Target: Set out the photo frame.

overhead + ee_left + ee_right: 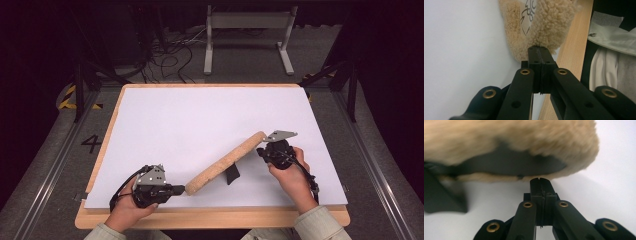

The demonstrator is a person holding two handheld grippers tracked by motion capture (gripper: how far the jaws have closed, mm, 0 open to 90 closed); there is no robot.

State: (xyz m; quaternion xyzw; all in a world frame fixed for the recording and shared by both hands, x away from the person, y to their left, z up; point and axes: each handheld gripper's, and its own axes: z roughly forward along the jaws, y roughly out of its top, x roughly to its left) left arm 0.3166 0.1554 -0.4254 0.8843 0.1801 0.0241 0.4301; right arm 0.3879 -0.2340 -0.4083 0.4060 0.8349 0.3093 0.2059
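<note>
Long tan fleece insole with a dark underside lies diagonally over the near half of the white sheet covering the wooden table; the sheet beyond it is open to the far edge. Its lower end sits close to the sheet's near edge. Pile curly, ends rounded. Left gripper: jaws clenched, tips against the insole's lower end. Right gripper: jaws pressed together at the insole's upper end; cannot tell if either pinches fleece.
</note>
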